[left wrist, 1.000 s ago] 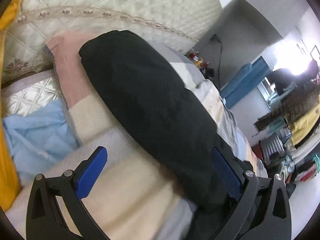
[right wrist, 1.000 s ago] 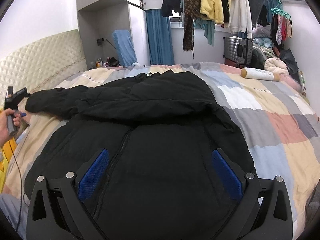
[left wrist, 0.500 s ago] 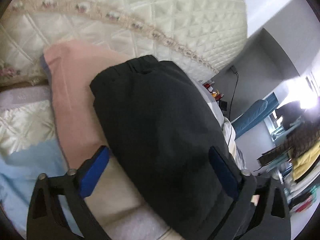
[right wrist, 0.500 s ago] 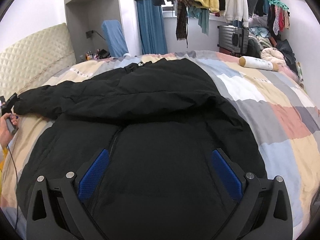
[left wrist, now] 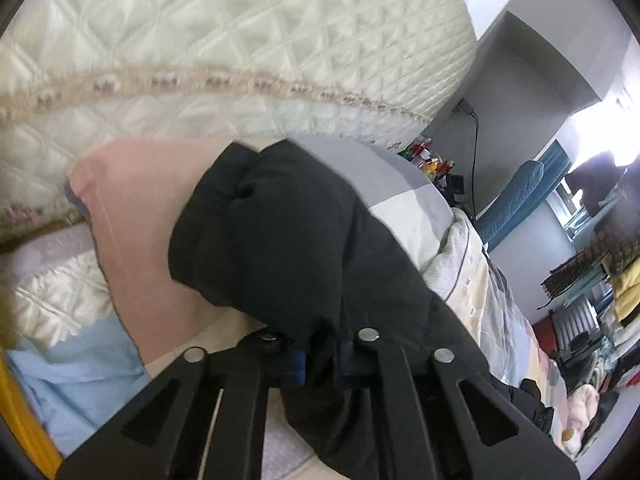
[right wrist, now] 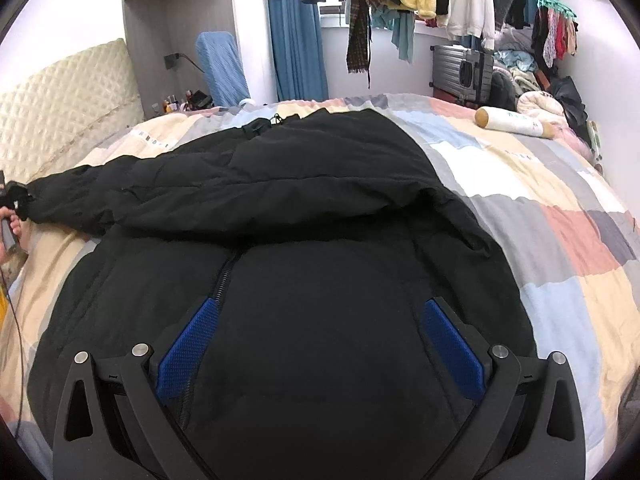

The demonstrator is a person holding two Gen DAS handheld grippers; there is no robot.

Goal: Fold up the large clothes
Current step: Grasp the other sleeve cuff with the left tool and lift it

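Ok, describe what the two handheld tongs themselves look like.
Both are black plastic. The right tongs have triangular cut-outs in the arms, silver round pins at the joints and blue cross-hatched pads. The left tongs share the black arms, cut-outs and silver pins, with only a sliver of blue pad showing. A thin dark cable hangs below the left one.

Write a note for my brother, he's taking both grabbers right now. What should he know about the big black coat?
Left gripper: jaws shut on the end of the black coat's sleeve, by the pink pillow near the headboard.
Right gripper: jaws open, holding nothing, above the coat's zipped front.
Coat lies spread on the patchwork quilt, one sleeve stretched out sideways toward the headboard.
Done: sleeve end gripped.
Left: probably bring that sleeve across the body, then fold the rest.
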